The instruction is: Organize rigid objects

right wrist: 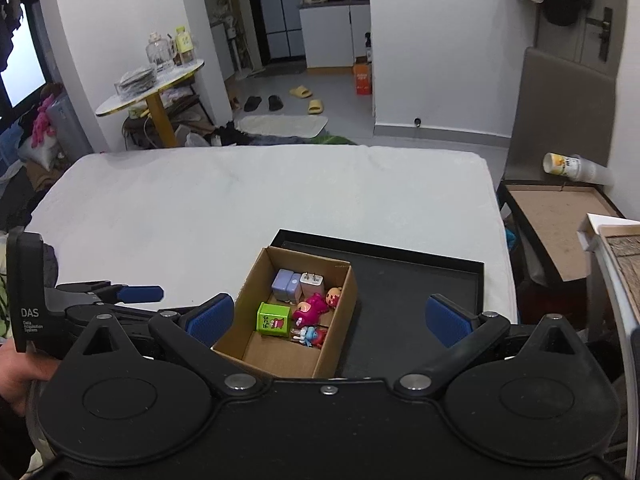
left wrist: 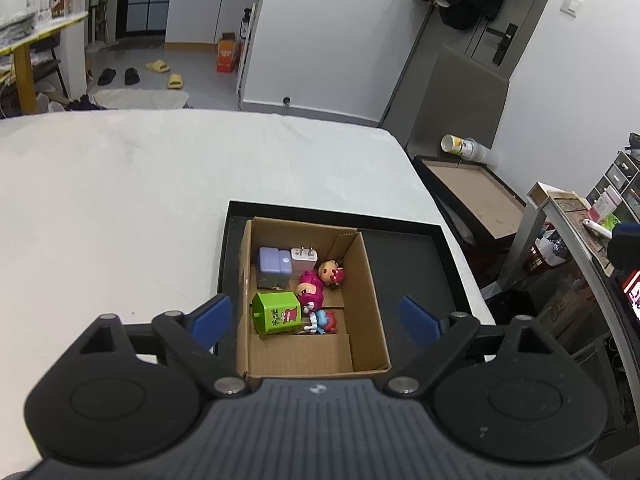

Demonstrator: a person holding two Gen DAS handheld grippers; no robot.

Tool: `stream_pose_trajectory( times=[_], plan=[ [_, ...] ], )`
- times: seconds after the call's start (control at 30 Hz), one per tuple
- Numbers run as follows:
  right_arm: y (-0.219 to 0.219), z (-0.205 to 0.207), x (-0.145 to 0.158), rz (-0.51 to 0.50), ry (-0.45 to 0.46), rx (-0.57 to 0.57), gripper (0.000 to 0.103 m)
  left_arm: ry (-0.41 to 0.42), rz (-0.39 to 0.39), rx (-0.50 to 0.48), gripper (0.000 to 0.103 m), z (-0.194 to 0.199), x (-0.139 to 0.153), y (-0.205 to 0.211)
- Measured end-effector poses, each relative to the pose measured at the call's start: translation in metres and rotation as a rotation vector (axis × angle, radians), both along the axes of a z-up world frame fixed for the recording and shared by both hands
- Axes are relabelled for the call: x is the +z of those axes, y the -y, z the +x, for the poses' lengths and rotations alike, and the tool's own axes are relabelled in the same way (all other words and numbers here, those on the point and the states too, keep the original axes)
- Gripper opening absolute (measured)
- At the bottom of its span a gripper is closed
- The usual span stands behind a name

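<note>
Left gripper (left wrist: 314, 318), right gripper (right wrist: 330, 320) spread wide (nothing held).

Matt brown cardboard box (left wrist: 366, 292) sits in a smooth black tray (left wrist: 416, 264) on white cloth (left wrist: 120, 200).

Brown cardboard box (left wrist: 366, 280); black tray (left wrist: 408, 256); green cartoon-print cube (left wrist: 276, 312); magenta figure (left wrist: 310, 290); lilac case (left wrist: 273, 266); white tablecloth (left wrist: 140, 184).

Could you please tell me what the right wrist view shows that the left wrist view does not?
Only the right wrist view shows the left gripper from the side, open, and a round side table. Only the left shows a light switch. Both show the cardboard box of toys in the black tray.
</note>
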State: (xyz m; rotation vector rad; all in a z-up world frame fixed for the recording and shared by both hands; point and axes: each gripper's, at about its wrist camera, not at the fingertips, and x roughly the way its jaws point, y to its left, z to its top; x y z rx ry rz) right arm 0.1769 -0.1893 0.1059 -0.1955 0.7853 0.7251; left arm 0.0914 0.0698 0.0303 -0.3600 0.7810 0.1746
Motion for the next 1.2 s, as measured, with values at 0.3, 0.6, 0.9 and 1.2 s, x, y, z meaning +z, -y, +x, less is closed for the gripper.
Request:
stream_pose_trajectory(
  times=[0.3,0.6,0.9,1.2],
  plan=[
    [0.028,-0.026,-0.004,0.107,-0.015,-0.110,0.103,0.036,0.021,-0.025,0.097,-0.018,0.019,0.017],
    [0.050,-0.041,-0.034,0.152,-0.006,-0.248,0.103,0.048,0.050,-0.037,0.098,-0.035,0.020,0.031],
    [0.052,-0.061,-0.054,0.121,0.063,-0.293,0.103,0.054,0.065,-0.040,0.098,-0.049,0.012,0.044],
    [0.054,-0.077,-0.082,0.149,-0.003,-0.343,0.103,0.041,0.074,-0.035,0.098,-0.061,0.000,0.047]
  ],
)
